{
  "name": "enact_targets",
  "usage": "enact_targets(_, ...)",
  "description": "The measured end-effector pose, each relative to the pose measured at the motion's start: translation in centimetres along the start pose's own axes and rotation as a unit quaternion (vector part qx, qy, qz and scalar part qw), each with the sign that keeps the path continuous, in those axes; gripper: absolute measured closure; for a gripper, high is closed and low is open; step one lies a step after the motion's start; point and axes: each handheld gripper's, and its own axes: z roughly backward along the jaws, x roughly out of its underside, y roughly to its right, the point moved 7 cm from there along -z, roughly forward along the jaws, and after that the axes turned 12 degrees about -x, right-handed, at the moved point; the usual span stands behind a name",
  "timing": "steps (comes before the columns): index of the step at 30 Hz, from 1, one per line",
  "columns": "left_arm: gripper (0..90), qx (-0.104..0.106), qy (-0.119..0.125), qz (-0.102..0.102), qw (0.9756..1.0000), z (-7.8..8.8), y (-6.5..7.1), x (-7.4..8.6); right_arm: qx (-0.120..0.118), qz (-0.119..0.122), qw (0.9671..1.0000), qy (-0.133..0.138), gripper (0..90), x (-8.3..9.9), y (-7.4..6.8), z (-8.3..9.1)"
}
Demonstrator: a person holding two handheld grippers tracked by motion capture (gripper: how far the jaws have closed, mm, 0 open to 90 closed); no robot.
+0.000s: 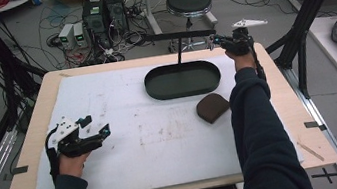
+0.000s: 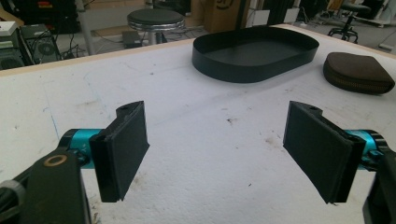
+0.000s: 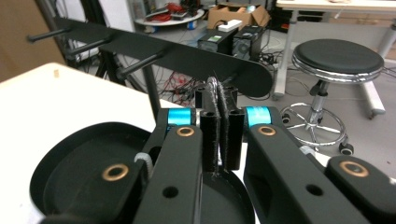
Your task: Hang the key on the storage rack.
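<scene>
Grippers: 2 [image 1: 95, 127] [image 1: 216, 40] | tray: 1 [image 1: 155, 87] | pouch: 1 [image 1: 212, 107] | stool: 1 [image 1: 188, 2]

Two hand-held black grippers, worn with dark navy sleeves

The left gripper [image 1: 95, 126] had a black body, a white-grey plate on top, a black cable trailing back, and teal-blue collars behind wide, flat black pads [image 2: 123, 149]. The right gripper [image 1: 219, 40] carried a pale grey three-cornered plate, and its black linkage arms bore brass-coloured pivot rings and small round holes, with bright blue collars beside narrow black fingers [image 3: 235, 137] edged in fuzzy grey lining. Both sleeves [image 1: 257, 126] were dark navy with ribbed cuffs.
</scene>
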Motion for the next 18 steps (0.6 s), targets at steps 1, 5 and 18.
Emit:
enact_targets(1,21.7,0.0,-0.001,0.0,1.0,0.0,0.0,0.0,0.01,-0.006,0.9999,0.003,85.4,0.1,0.2,0.0)
enact_targets(5,21.7,-0.001,-0.001,0.0,1.0,0.0,0.0,0.1,0.073,-0.038,0.9966,-0.001,71.9,0.6,1.7,0.5)
enact_targets(18,21.7,-0.002,0.01,0.013,0.9999,0.4,-0.3,0.0,0.017,0.009,0.9978,-0.063,38.7,0.9,-1.3,6.3)
